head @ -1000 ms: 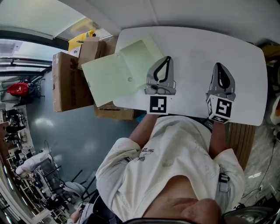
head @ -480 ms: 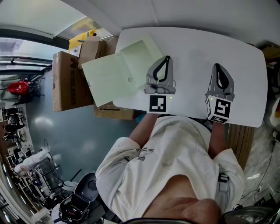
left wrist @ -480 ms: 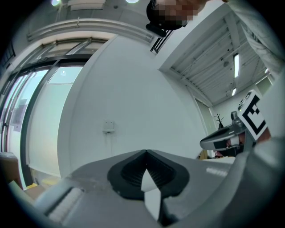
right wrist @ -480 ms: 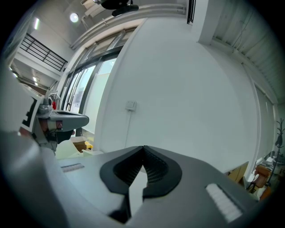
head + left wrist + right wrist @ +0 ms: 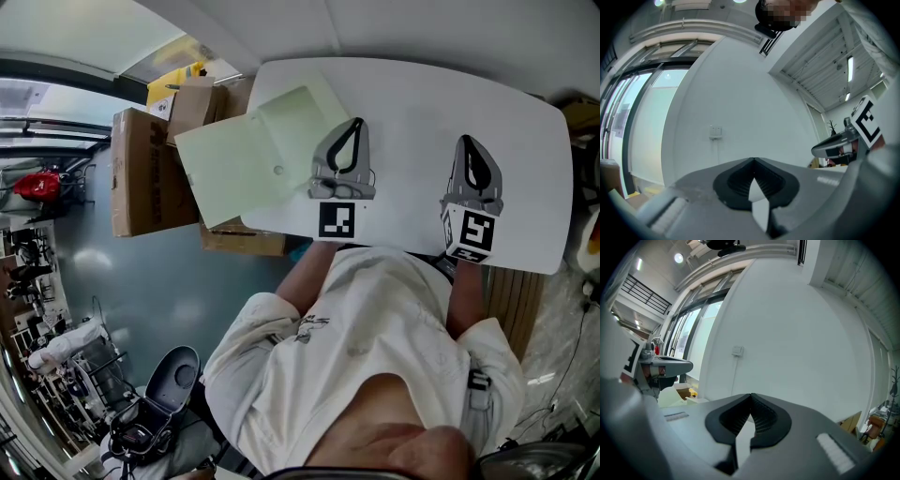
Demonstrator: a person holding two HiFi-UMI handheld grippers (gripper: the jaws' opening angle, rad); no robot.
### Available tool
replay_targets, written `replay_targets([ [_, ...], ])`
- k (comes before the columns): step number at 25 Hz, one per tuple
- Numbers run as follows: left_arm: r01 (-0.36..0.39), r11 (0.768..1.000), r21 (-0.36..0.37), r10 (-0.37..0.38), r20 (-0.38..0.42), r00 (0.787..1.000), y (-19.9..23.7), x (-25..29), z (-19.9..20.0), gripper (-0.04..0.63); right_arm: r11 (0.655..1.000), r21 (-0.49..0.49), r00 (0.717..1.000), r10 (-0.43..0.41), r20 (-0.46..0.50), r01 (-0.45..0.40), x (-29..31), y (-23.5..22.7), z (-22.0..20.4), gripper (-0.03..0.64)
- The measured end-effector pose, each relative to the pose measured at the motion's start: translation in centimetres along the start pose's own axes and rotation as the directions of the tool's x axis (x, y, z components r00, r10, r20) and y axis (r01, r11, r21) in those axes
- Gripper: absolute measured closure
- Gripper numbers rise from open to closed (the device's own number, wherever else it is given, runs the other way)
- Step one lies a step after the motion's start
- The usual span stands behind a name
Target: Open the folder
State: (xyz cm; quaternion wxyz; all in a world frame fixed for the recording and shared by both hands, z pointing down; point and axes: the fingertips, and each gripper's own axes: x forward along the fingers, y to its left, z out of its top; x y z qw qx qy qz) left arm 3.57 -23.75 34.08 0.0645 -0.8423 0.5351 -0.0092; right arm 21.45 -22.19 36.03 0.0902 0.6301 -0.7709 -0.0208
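A pale green folder [image 5: 246, 159] lies spread flat on the left part of the white table [image 5: 422, 94], its left panel hanging past the table's edge. My left gripper [image 5: 357, 124] rests on the table just right of the folder, jaws shut with nothing between them, tips meeting [image 5: 753, 159]. My right gripper [image 5: 468, 140] lies further right on bare tabletop, also shut and holding nothing [image 5: 751, 394]. In the right gripper view, a bit of the folder [image 5: 670, 398] shows below the left gripper's body. Both grippers point away from the person, toward the wall.
Cardboard boxes [image 5: 141, 173] stand on the floor by the table's left edge, partly under the folder. A wooden slatted surface [image 5: 514, 295] is at the table's near right. A white wall with a switch [image 5: 715, 132] faces the grippers.
Grippers and folder have not moved. On the floor at lower left, a dark open case has come into view.
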Motion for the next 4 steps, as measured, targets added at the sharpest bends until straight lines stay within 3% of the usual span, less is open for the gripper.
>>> replay_targets([
  [4, 0.0, 1.0, -0.007, 0.0, -0.002, 1.0, 0.08, 0.11, 0.09, 0.594, 1.0, -0.003, 1.0, -0.001, 0.0, 0.001, 0.1, -0.06, 0.11, 0.617],
])
